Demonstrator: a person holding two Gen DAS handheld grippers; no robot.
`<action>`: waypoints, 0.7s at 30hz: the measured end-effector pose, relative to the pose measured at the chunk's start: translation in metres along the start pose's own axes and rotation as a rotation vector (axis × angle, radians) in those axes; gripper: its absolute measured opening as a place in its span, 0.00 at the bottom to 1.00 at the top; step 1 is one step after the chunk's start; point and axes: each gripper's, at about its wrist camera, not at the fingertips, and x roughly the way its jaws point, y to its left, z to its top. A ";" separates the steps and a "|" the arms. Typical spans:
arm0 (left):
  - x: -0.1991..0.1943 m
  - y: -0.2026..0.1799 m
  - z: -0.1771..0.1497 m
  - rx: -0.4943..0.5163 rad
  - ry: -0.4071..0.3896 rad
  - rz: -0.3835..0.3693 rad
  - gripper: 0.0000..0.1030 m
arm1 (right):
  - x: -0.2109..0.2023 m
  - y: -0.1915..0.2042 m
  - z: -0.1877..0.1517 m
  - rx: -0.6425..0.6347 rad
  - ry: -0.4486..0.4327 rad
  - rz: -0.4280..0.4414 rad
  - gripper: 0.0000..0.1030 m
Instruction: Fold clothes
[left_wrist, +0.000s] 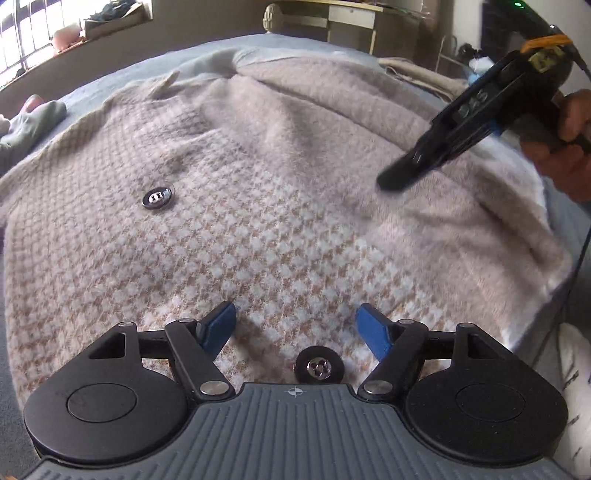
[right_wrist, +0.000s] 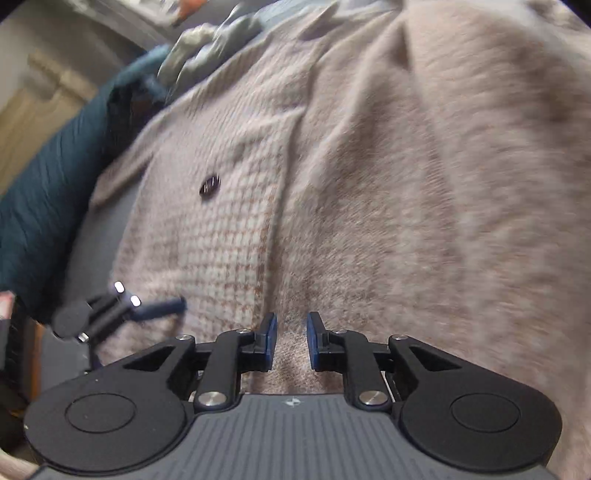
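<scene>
In the left wrist view, the left hand-held gripper (left_wrist: 295, 325) points steeply down over a pink-beige houndstooth cardigan (left_wrist: 258, 229) spread on a bed (left_wrist: 110, 79). Its blue pads (left_wrist: 218, 326) stand wide apart with only knit showing between them, nothing gripped. One dark button (left_wrist: 158, 198) lies up and to the left on the knit; a second button (left_wrist: 318, 368) sits just above the gripper body. The right hand-held gripper (left_wrist: 397, 177) slants in from the upper right, held by a hand (left_wrist: 569, 144), its tip over a folded flap of the cardigan. The cardigan's right edge drops off near the bed's side; blue sheet stays free along the far edge.

In the right wrist view, blurred, the right hand-held gripper (right_wrist: 291, 341) angles down over the plain knit, its pads a narrow gap apart and clamping nothing. The left hand-held gripper (right_wrist: 162, 306) shows at lower left, at the cardigan's edge (right_wrist: 122, 236). A dark teal fabric (right_wrist: 48, 192) lies just beyond that edge.
</scene>
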 end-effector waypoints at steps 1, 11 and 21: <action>-0.004 -0.003 0.002 -0.001 -0.013 -0.014 0.71 | -0.016 -0.006 0.002 0.007 -0.047 -0.021 0.21; 0.011 -0.035 -0.004 0.077 0.021 -0.063 0.72 | -0.127 -0.126 -0.015 0.296 -0.308 -0.423 0.47; 0.014 -0.032 0.001 0.049 0.036 -0.075 0.73 | -0.116 -0.168 -0.019 0.315 -0.135 -0.477 0.62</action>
